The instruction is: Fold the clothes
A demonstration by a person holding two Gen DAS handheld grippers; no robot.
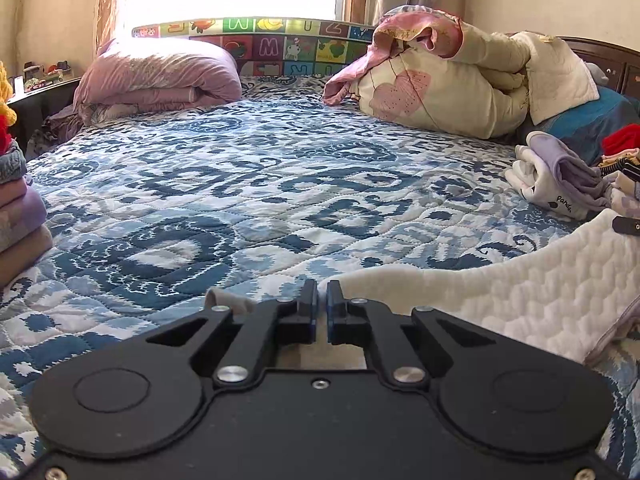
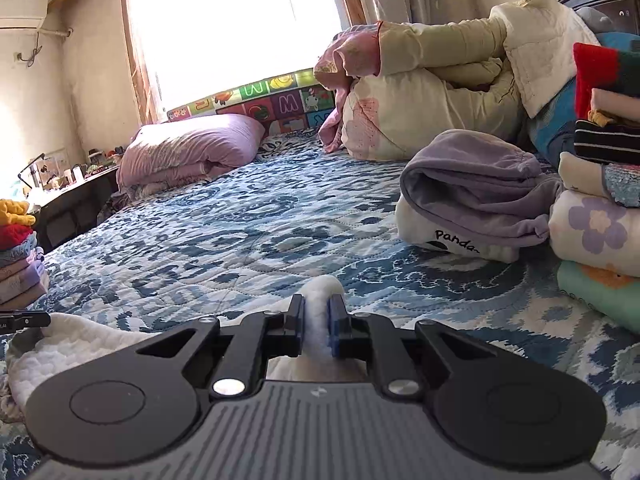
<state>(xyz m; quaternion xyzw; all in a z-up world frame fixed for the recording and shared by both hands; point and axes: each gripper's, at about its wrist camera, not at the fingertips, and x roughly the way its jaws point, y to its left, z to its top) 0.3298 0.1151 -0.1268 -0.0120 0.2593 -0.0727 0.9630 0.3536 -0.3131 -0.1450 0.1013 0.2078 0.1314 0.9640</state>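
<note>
On the blue patterned bedspread [image 1: 248,184], near its front edge, I have the white quilted garment [image 1: 532,296] stretched between my two tongs. My left tongs [image 1: 321,304] are clenched on one thin edge of it, and my right tongs [image 2: 317,316] are grasping a bunched fold at the other end. Beyond the garment, toward the headboard side, a folded purple piece [image 2: 476,184] lies on a white panda-print one [image 2: 452,240], just beside a stack of folded clothes [image 2: 600,224].
</note>
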